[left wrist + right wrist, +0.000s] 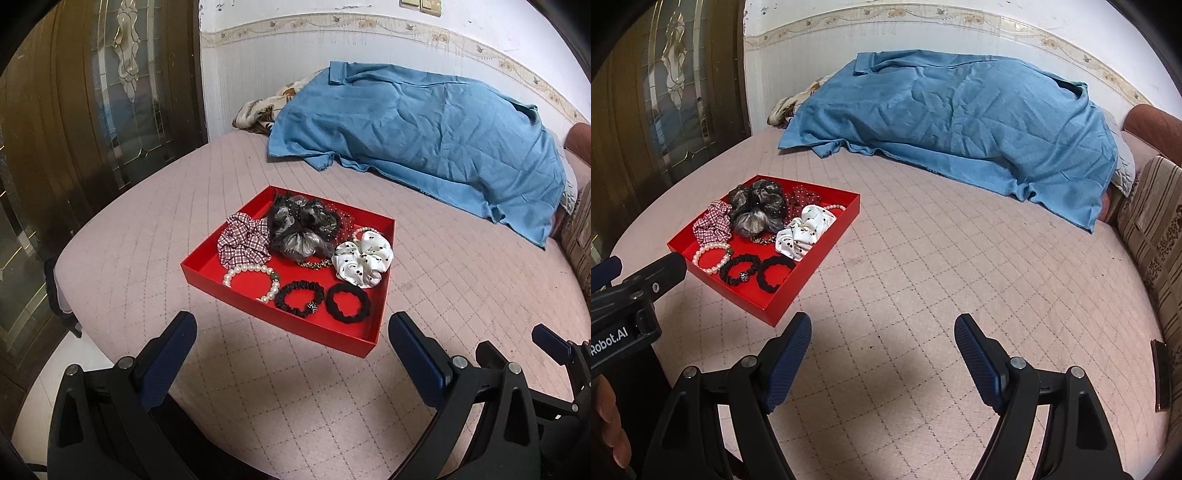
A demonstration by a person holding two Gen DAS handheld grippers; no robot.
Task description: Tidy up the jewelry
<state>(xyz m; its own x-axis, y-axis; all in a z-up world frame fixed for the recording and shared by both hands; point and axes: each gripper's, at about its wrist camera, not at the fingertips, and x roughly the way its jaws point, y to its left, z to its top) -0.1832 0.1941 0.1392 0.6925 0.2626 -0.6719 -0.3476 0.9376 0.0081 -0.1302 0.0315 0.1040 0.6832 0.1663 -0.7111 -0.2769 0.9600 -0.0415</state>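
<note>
We look along two hand-held grippers toward a red tray [207, 258] of jewelry and hair ties resting on a pink quilted bed [443, 295]. The tray lies straight ahead of the left gripper [291, 332], just beyond its fingertips, with one corner pointing toward us. From the right gripper [882, 334] the tray [827, 229] sits ahead and well off to the left, so the left hand is the nearer one.

Along the tray's near edge we find a pearl bracelet [251, 277], a thin black scrunchie [299, 298] and a thick black hair tie [347, 302], side by side from left to right. Behind them lie a red checked scrunchie [243, 240], a large grey-black scrunchie [303, 229] and a white cherry-print scrunchie [362, 262]. A second pearl strand peeks out behind the white one.

Both grippers tilt downward toward the bed. The jaws of each stand wide apart with nothing between them. We judge that the left gripper needs only a short reach forward and down to meet the near row. A blue blanket [424, 129] lies heaped at the far side, well apart from the tray.
</note>
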